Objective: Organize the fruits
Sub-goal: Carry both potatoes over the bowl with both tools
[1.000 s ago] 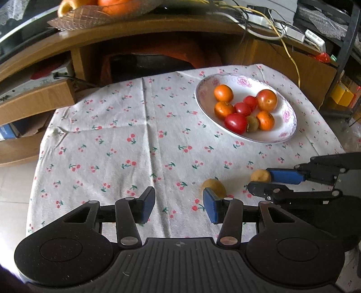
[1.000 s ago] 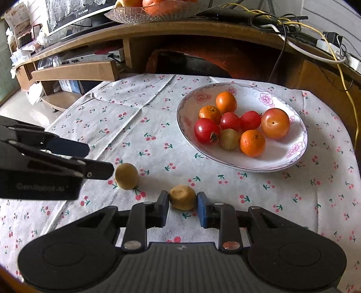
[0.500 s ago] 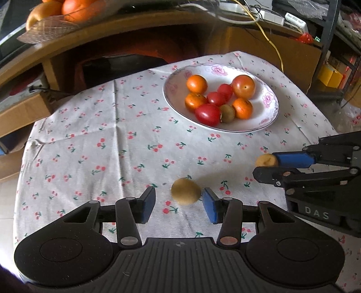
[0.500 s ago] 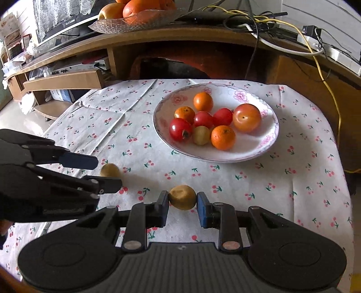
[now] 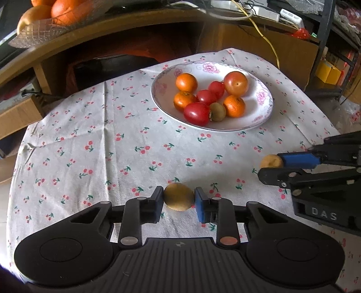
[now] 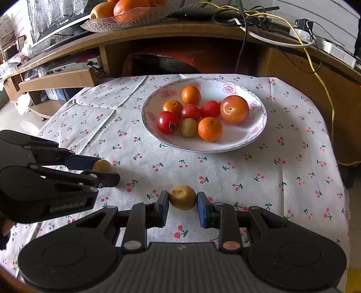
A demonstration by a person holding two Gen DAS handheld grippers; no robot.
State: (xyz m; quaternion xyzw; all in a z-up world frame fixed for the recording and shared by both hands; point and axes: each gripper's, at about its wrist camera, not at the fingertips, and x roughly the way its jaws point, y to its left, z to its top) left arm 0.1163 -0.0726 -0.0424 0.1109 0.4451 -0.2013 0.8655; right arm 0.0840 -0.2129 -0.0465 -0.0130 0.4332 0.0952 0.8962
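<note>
A brown kiwi sits squeezed between the pads of my left gripper, which is shut on it just over the cherry-print tablecloth. My right gripper is shut on a second kiwi. Each wrist view shows the other gripper from the side: the right gripper at the right, the left gripper at the left. Beyond both stands a white floral plate, also seen from the right wrist, holding several oranges, red tomatoes and one kiwi.
A wooden desk rises behind the table, with a glass bowl of oranges on top. Cables and a yellow cord hang at the right. The cloth drops off at the table's left and right edges.
My left gripper slid right around the loose kiwi and shut on it. The right gripper kept hold of its kiwi and rose slightly.
</note>
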